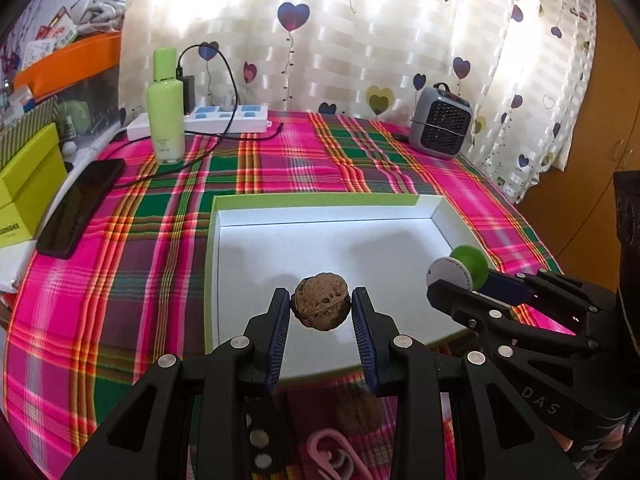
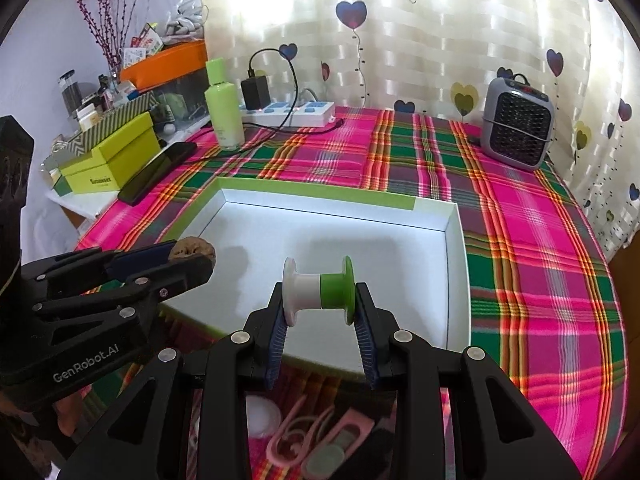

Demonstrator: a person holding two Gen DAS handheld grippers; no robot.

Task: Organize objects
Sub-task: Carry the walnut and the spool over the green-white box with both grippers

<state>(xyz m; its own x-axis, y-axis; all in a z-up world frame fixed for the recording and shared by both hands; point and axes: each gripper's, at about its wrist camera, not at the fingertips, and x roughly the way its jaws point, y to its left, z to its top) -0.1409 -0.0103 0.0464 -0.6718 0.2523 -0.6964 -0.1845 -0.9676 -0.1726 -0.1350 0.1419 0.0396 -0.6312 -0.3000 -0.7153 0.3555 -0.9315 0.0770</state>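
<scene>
My left gripper (image 1: 320, 300) is shut on a brown walnut (image 1: 321, 303), held above the near part of a shallow white box with a green rim (image 1: 280, 200). My right gripper (image 2: 320, 300) is shut on a white and green spool (image 2: 319, 289), gripped by its two end flanges, over the same box (image 2: 456, 248). In the left wrist view the right gripper (image 1: 464, 280) comes in from the right with the spool (image 1: 466, 268). In the right wrist view the left gripper (image 2: 188, 260) shows at the left with the walnut (image 2: 192, 249). The box is empty inside.
On the plaid cloth before the box lie a second walnut (image 1: 358, 412), pink clips (image 2: 296, 436) and a white round thing (image 2: 262, 414). At the back stand a green bottle (image 1: 165, 108), a power strip (image 1: 228, 118), a small grey heater (image 2: 518, 124) and a black phone (image 1: 80, 208).
</scene>
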